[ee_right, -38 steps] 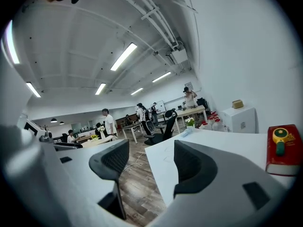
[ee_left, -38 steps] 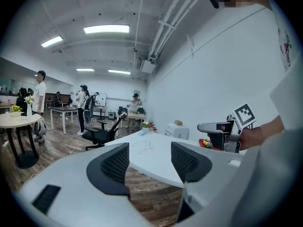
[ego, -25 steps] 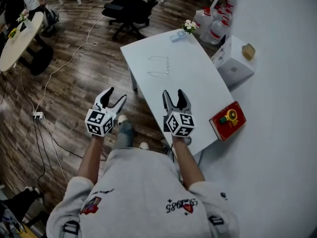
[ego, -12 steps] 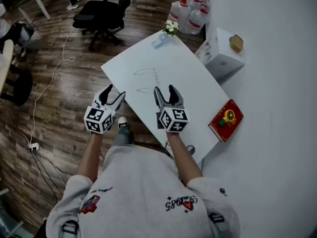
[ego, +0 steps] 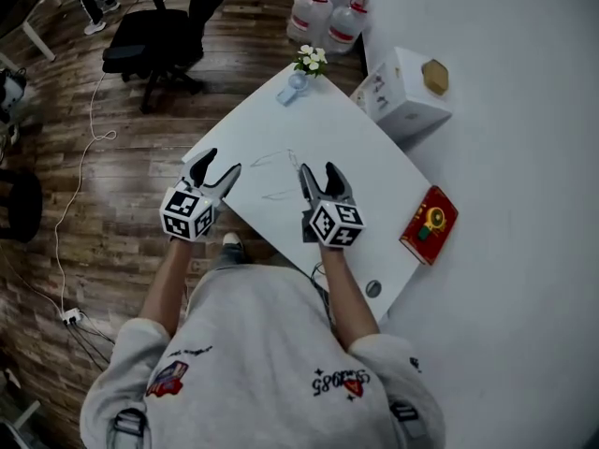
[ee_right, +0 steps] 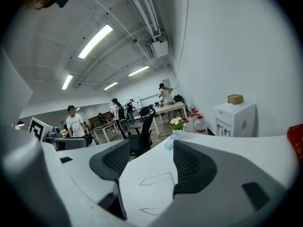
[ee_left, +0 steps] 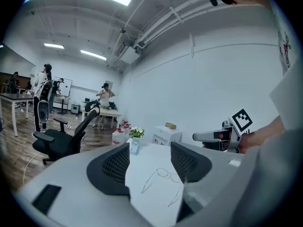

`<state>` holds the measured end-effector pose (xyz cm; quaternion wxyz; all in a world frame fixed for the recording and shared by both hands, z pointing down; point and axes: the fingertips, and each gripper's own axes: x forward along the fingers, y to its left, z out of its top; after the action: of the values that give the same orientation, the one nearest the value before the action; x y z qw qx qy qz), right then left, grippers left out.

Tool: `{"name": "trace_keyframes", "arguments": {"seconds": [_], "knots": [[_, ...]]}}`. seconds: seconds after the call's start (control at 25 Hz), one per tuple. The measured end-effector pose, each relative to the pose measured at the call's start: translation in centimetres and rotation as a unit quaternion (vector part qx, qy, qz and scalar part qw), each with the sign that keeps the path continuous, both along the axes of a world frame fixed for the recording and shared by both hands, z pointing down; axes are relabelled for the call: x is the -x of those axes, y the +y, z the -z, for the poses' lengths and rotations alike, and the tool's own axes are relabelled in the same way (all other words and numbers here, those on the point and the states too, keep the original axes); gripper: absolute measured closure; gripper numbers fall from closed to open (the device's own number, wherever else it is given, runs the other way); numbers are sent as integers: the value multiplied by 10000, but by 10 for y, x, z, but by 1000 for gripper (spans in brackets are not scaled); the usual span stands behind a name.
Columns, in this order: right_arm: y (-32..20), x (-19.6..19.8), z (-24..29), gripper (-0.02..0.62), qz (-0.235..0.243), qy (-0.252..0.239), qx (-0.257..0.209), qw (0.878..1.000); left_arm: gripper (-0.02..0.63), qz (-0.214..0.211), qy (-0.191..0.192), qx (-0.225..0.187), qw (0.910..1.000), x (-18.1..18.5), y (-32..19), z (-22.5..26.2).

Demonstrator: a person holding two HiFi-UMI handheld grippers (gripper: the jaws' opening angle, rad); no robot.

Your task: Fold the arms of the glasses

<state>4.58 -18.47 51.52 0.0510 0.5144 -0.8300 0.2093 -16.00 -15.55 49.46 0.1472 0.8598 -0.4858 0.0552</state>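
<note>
Approach stage, fold not yet begun: the glasses [ego: 292, 170] lie flat on the near-left part of the white worktop [ego: 365, 148]. Both arms are swung out wide, and the frame sits in the gap between the left gripper [ego: 215, 168] and the right gripper [ego: 321, 174], touched by neither. Each gripper's jaws are spread wide and pinch nothing. Each gripper's own view shows only bare worktop and the thin wire frame ahead, between the jaws. The front of the glasses looks nearer the right gripper, with the arm tips trailing towards the left one. The next move probably calls for one gripper to come in low and steady the front, while the other catches an arm near its tip and swings it in across the lenses. The wire is fine and lies flat on the surface, so the pinch would need care and the frame could easily skid. At the far end of the worktop a small vase [ego: 298, 82] holds white flowers [ego: 310, 61]. Beyond it, red-capped bottles [ego: 328, 21] stand on the floor [ego: 122, 176]; how full they are cannot be told. A closed white box [ego: 398, 101] stands to the right of the worktop with a tan object [ego: 433, 76] on top, its contents hidden. A red book [ego: 429, 224] lies nearer on the right.
</note>
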Motion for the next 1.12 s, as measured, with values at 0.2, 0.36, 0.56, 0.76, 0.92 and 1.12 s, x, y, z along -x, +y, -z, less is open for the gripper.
{"name": "trace_keyframes", "arguments": {"seconds": [0.2, 0.36, 0.56, 0.76, 0.92, 1.12], "knots": [[-25, 1, -13, 319, 39, -42, 282, 9996, 337, -279, 63, 82, 9996, 2, -29, -11], [-39, -13, -23, 328, -27, -63, 436, 9990, 339, -459, 60, 296, 9985, -8, -48, -31], [-54, -33, -45, 334, 9, -50, 710, 9975, 339, -629, 71, 457, 9969, -29, -74, -49], [-80, -44, -73, 337, 221, -146, 1047, 9941, 341, -696, 39, 657, 9954, -44, -95, -69], [-92, -41, -103, 353, 545, -121, 1352, 9892, 341, -690, -37, 887, 9937, -46, -99, -91], [-96, -29, -147, 396, 1053, -462, 2019, 9726, 341, -583, -137, 1111, 9920, -38, -98, -118]]}}
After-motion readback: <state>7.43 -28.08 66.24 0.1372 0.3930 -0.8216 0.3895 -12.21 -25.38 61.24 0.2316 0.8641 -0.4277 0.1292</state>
